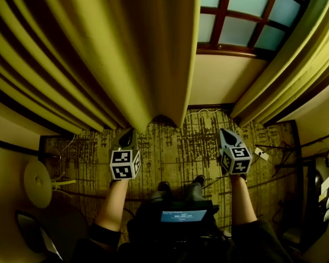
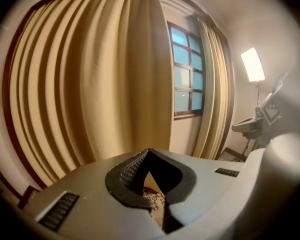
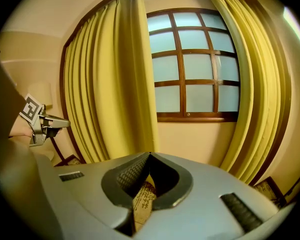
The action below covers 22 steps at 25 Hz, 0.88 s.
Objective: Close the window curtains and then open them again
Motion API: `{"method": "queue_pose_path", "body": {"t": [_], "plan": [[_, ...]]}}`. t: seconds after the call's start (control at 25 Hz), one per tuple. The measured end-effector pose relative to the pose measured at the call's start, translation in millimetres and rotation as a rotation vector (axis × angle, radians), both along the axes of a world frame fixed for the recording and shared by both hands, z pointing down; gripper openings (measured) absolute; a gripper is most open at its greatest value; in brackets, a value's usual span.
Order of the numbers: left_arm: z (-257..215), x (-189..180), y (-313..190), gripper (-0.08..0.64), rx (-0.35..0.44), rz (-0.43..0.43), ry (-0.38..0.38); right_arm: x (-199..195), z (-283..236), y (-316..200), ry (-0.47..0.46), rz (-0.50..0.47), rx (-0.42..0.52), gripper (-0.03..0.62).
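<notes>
The window [image 1: 247,15], dark wooden bars over pale panes, is partly covered. The left curtain [image 1: 98,53] hangs in deep yellow folds over the window's left side. Its inner edge falls straight down to a hem just above the patterned carpet [image 1: 175,147]. The right curtain [image 1: 296,64] is gathered at the window's right side, so a stretch of glass shows between the two, along with the plain wall [image 1: 225,81] under the sill.

Both grippers are held low over the carpet, side by side but well apart, each pointing towards the window and tilted a little downward. The left gripper [image 1: 127,137] faces the left curtain's hem and does not touch the cloth. In its own view its jaws are together at the tips and nothing is between the ribbed pads (only carpet shows through the hollow behind them). The right gripper [image 1: 226,136] points at the wall below the sill, between the two curtains, clear of both. Its jaws are likewise pressed together and empty.

The person's bare forearms [image 1: 114,207] reach forward from the bottom of the head view, and each gripper carries a marker cube [image 1: 124,164] just ahead of the wrist. Between the arms sit a small lit screen [image 1: 183,216] and the toes of two dark shoes [image 1: 163,186]. In the left gripper view a bright lamp [image 2: 252,64] glows on the wall to the right of the right curtain.
</notes>
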<state>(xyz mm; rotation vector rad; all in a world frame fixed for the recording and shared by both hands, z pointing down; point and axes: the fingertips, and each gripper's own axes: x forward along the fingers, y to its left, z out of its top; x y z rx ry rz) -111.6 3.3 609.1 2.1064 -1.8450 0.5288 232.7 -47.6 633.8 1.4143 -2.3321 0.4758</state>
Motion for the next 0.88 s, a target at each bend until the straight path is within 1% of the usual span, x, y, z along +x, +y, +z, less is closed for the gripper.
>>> {"method": "queue_pose_path", "body": {"t": [0.16,0.4,0.52,0.64,0.72,0.88], "plan": [[0.9,-11.5,13.9,0.0,0.009,-0.011,0.015,-3.0,9.3,12.7,-0.012,0.03,-0.021,0.014],[1.4,-22.0,18.6,0.0,0.012,0.001,0.033,-14.1,3.0,19.5,-0.004,0.042,-0.011,0.014],[2.8,-23.2,19.7,0.0,0.011,0.008,0.03,-17.7,1.3,21.7,-0.001,0.048,-0.007,0.014],[4.5,-21.7,18.2,0.0,0.013,0.019,0.047,-18.8,1.0,21.9,0.003,0.06,-0.002,0.014],[3.9,-18.3,17.1,0.0,0.013,0.036,0.057,-17.9,0.7,22.8,0.002,0.072,-0.003,0.014],[3.5,-9.6,12.0,0.0,0.012,0.072,0.047,-12.4,2.1,24.4,-0.003,0.094,-0.002,0.014]]}}
